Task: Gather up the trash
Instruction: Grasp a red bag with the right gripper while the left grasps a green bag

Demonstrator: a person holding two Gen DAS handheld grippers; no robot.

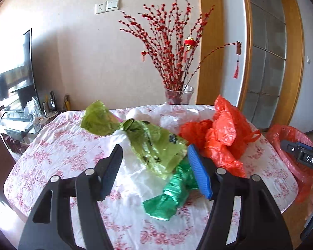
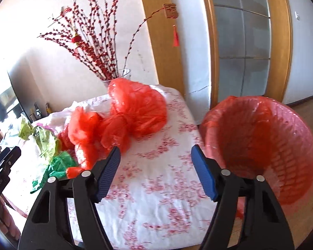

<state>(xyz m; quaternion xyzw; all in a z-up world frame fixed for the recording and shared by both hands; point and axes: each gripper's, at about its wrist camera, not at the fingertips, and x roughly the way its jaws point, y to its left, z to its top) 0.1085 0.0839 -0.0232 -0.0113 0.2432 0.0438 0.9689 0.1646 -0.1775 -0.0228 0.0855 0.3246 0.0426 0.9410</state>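
While crumpled plastic bags lie ahead of it, the left gripper gapes empty; the right gripper, likewise released, has the lined wastebasket to its right.

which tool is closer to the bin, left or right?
Right. The right tool hangs open above the table edge with the red-lined bin just beside its right finger. The left tool is open over the green bags, farther from the bin.
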